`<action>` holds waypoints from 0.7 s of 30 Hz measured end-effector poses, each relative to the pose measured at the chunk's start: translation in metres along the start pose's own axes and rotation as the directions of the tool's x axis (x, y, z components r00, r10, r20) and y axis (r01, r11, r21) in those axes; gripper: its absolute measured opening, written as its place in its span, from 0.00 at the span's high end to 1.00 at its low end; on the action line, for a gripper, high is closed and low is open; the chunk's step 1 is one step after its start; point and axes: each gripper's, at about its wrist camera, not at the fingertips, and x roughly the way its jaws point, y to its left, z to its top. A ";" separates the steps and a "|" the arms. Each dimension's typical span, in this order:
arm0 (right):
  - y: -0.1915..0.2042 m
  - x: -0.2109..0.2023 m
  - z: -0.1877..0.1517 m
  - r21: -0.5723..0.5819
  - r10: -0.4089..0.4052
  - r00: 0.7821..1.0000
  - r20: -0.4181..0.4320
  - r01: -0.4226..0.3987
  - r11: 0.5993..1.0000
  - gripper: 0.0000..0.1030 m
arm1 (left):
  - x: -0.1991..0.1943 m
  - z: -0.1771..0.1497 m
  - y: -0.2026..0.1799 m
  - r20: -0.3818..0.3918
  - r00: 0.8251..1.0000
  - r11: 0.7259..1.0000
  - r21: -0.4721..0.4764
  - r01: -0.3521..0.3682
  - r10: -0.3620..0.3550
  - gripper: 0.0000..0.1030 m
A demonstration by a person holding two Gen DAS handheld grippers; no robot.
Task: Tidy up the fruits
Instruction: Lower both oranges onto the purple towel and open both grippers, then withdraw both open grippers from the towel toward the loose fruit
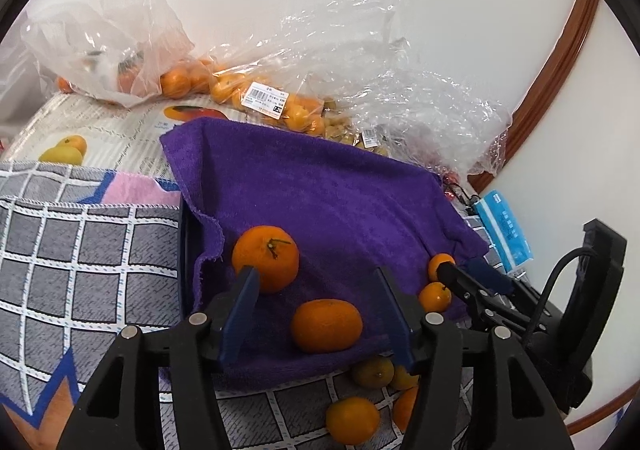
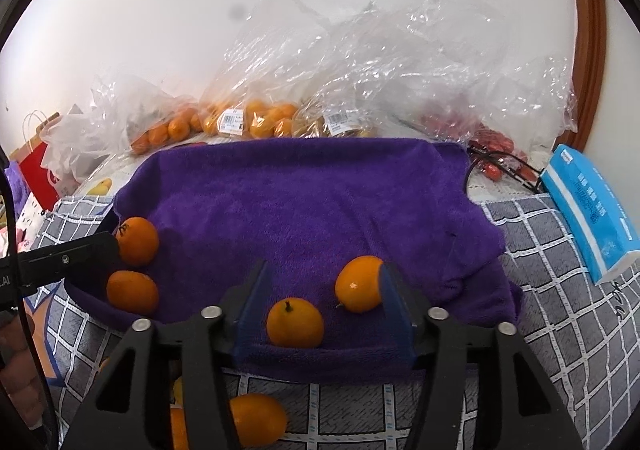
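Left-view-only: maybe four floor tangerines (image 1: 352,420).

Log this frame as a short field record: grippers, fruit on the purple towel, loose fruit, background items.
left gripper: open, empty, over the towel's left part
right gripper: open, empty, over the towel's near edge
purple towel: draped over a tray-like base, four oranges on it
nearest orange: between the right gripper's fingers, not gripped
loose oranges: on the checked cloth in front of the towel
bagged fruit: along the wall
tissue pack: right of towel
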 end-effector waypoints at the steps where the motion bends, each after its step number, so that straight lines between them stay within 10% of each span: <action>1: 0.000 -0.001 0.001 0.005 -0.006 1.000 0.001 0.006 1.000 0.37 | -0.002 0.000 -0.001 0.007 1.000 1.000 -0.004 -0.004 0.004 0.42; 21: 0.007 -0.033 0.006 0.028 -0.127 0.992 0.020 0.127 0.992 0.21 | -0.027 -0.005 -0.018 0.046 0.995 0.997 0.007 0.083 -0.083 0.27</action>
